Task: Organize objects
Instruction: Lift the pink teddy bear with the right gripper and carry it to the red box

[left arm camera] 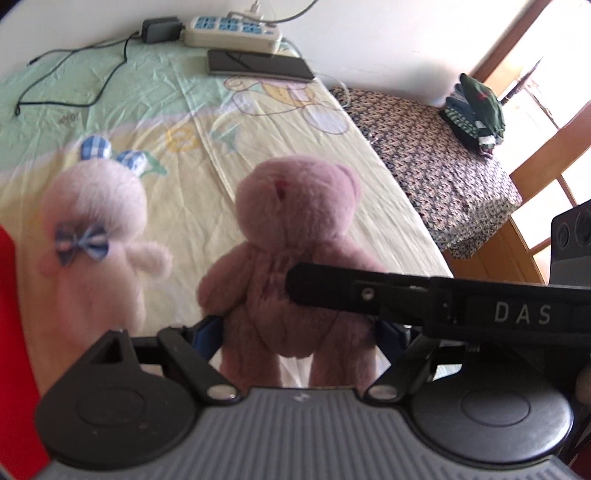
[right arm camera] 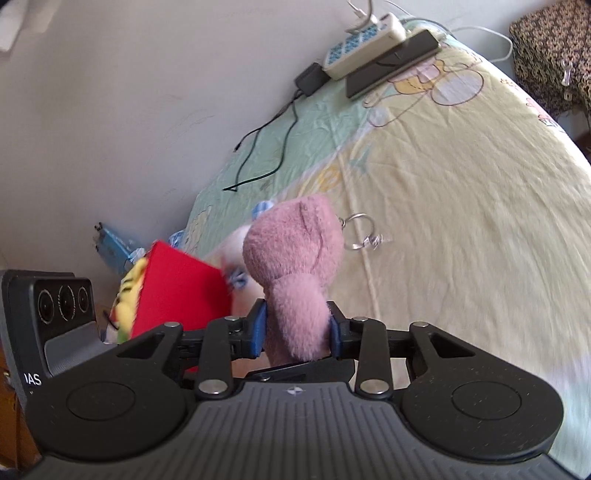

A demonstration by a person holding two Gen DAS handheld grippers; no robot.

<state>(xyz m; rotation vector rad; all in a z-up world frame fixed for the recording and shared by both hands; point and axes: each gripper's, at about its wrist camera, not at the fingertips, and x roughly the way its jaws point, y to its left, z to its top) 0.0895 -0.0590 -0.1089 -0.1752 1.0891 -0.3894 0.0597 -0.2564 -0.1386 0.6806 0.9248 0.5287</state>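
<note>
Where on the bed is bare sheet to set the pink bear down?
Free: the wide yellow sheet between the pink bear, the dark slab under the power strip and the bed's right edge. Crowded: left side, around the white bunny and red block.

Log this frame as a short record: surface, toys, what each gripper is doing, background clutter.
surface: bed sheet, pale yellow and green with cartoon print
held toy: pink teddy bear
left gripper: pads at the bear's hips
right gripper: shut on one bear limb
nearby toy: white plush with blue checked bow, beside the bear
other: red box near the plush
background: power strip, dark flat device, black cable
</note>
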